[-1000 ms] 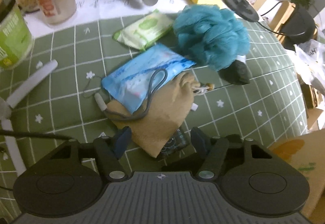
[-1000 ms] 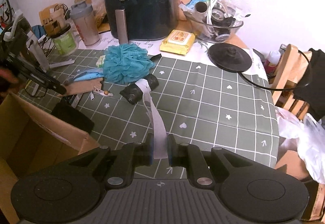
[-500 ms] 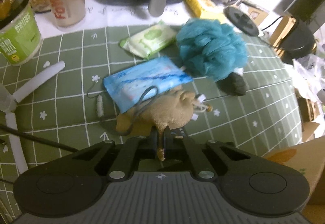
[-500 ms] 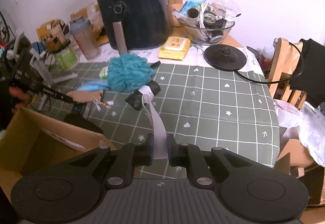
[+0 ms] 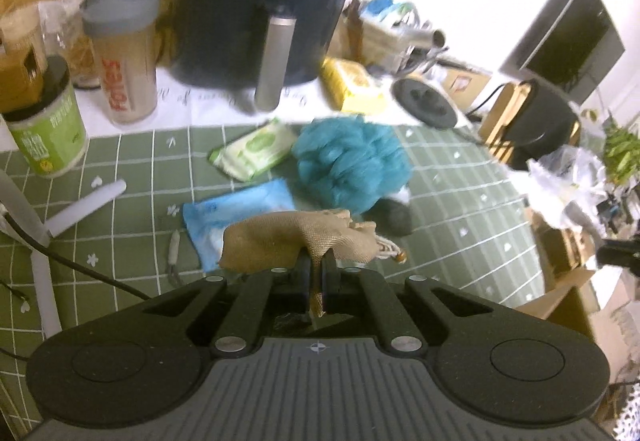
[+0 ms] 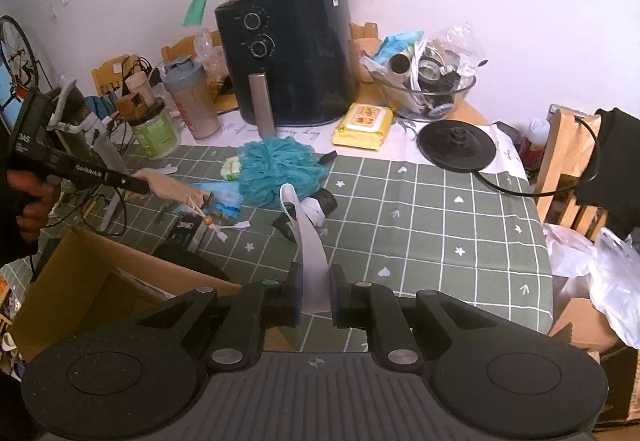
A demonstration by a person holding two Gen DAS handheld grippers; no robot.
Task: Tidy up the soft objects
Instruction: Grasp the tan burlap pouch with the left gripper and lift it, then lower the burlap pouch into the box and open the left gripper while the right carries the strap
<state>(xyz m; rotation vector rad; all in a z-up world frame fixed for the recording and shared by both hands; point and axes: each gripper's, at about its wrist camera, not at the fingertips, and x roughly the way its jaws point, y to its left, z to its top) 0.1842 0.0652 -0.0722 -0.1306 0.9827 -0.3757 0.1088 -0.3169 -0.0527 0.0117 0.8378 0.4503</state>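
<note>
Nearest in the left wrist view, the left gripper (image 5: 317,273) has its jaws pinched tight on a fold of the tan burlap drawstring pouch (image 5: 288,239), which hangs lifted clear of the green grid-patterned tablecloth (image 5: 460,225). In the right wrist view, the right gripper (image 6: 315,295) is clamped on a flat white fabric strap (image 6: 310,241) that runs away from it to a small black bundle (image 6: 324,203) lying on the cloth. At that view's left edge a brown cardboard box (image 6: 92,289) stands open below the table. Beyond the pouch lies a light blue soft wipes pack (image 5: 236,215), then a pale green wipes pack (image 5: 256,153) beside a teal mesh bath pouf (image 5: 350,165). Farther back are a yellow wipes pack (image 5: 354,87) and a black air fryer (image 5: 268,1) with a grey handle
</note>
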